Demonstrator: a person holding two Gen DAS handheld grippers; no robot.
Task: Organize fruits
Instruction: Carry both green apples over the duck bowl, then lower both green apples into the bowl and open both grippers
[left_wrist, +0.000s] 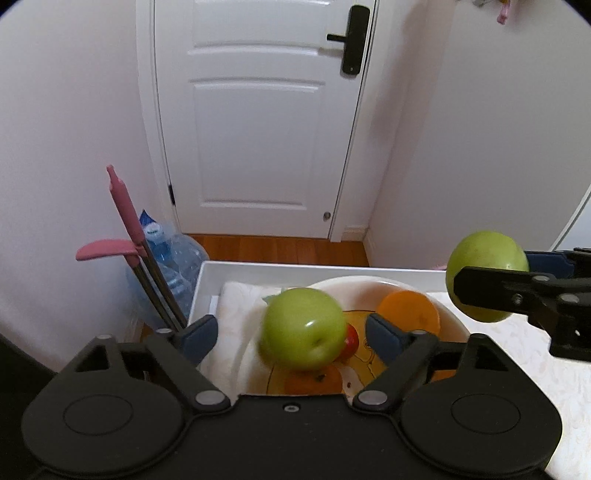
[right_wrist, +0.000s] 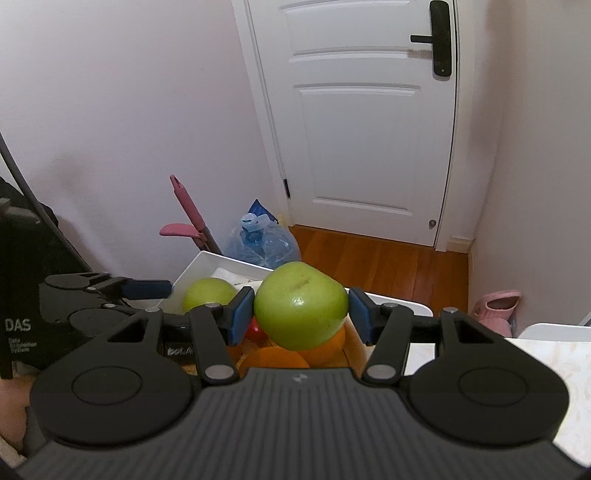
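Note:
In the left wrist view my left gripper (left_wrist: 291, 334) is open, its blue pads wide apart. A green apple (left_wrist: 301, 328), blurred, is between them above a white bowl (left_wrist: 452, 325), touching neither pad. The bowl holds oranges (left_wrist: 408, 312) and a small red fruit (left_wrist: 351, 341). My right gripper (right_wrist: 301, 314) is shut on a second green apple (right_wrist: 301, 306), held above the bowl; this apple also shows in the left wrist view (left_wrist: 485, 258). In the right wrist view the first green apple (right_wrist: 208, 293) lies lower left, by the left gripper.
The bowl stands on a pale cloth (left_wrist: 236, 314) in a white tray (left_wrist: 258, 267) on a table. Beyond are a water jug (left_wrist: 173, 258), a pink-handled tool (left_wrist: 125, 214), a white door (left_wrist: 255, 122) and a pink slipper (right_wrist: 496, 304) on the floor.

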